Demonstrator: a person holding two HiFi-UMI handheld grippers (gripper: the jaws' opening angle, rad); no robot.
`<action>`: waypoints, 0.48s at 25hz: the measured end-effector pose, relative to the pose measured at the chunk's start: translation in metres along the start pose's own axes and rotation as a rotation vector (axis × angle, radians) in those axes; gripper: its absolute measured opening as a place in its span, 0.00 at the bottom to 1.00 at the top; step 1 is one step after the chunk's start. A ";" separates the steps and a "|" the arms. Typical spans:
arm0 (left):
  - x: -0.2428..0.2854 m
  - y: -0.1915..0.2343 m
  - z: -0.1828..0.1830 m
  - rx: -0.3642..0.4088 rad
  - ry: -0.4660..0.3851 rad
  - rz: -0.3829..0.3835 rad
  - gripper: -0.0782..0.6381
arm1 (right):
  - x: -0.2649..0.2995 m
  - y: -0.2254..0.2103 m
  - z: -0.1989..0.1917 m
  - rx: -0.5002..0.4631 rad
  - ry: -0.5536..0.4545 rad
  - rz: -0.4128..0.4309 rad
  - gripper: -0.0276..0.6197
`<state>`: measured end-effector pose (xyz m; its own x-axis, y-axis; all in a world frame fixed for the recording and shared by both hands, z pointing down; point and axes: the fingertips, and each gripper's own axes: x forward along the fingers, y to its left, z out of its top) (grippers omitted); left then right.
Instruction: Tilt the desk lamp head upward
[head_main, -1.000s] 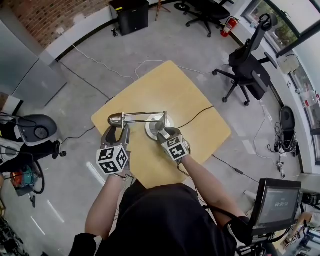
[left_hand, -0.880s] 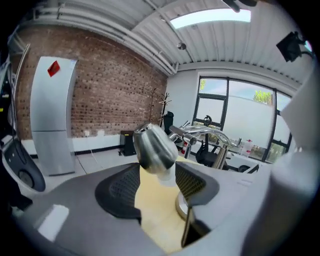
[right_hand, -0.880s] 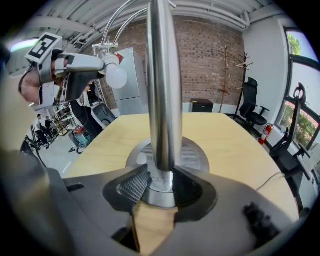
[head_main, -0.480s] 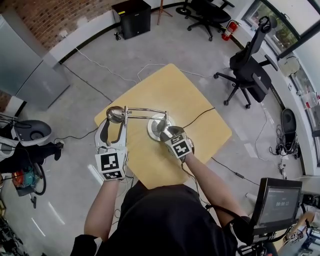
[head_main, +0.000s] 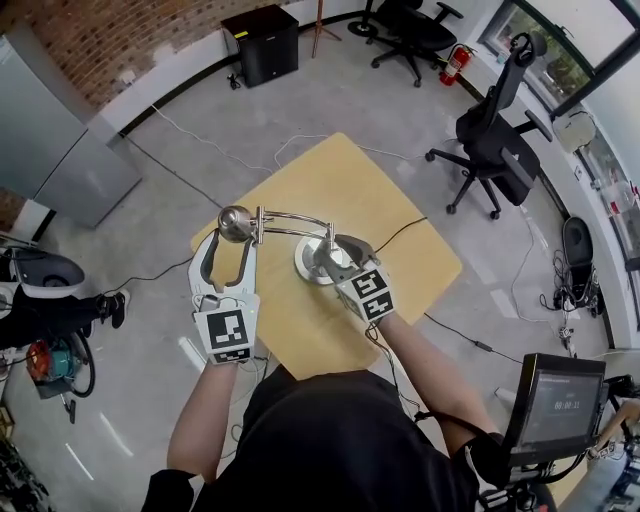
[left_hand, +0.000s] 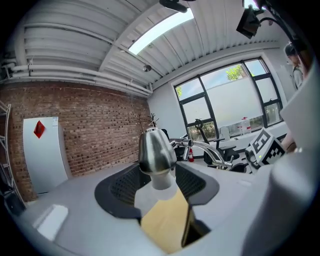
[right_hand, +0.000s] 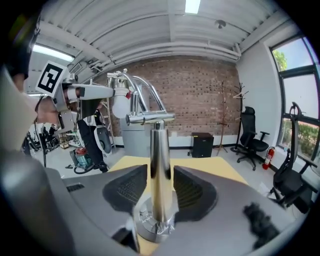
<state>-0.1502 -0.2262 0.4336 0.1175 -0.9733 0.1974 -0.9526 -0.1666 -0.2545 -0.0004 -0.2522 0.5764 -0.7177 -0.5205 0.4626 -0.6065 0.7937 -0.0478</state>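
The metal lamp (head_main: 312, 262) stands mid-tabletop (head_main: 400, 230), its lamp head (head_main: 235, 222) out over the left corner. The left tongs (left_hand: 157, 170) squeeze the lamp head. The right tongs (right_hand: 161, 190) pinch the post (right_hand: 161, 150). It looks hard, shiny and slippery, so I think it needs firm holds.

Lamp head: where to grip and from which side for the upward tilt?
Grip the lamp head across its rounded metal shell, coming from the person's side and beneath, as the left gripper does. The shell bulges above a narrower end, so the pads probably seat well there. The right gripper on the post steadies the lamp.
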 end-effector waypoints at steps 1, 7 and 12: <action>0.000 0.000 0.002 0.002 -0.005 -0.004 0.43 | 0.001 0.000 -0.001 0.000 0.002 -0.003 0.30; -0.010 -0.010 0.026 0.088 -0.067 -0.010 0.43 | -0.003 0.005 -0.006 -0.045 0.031 -0.006 0.25; -0.010 -0.017 0.046 0.228 -0.081 -0.005 0.43 | -0.001 0.004 -0.004 -0.038 0.034 -0.006 0.25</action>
<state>-0.1227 -0.2214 0.3924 0.1533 -0.9803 0.1246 -0.8652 -0.1941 -0.4623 -0.0005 -0.2472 0.5797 -0.7014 -0.5151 0.4927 -0.5972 0.8020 -0.0118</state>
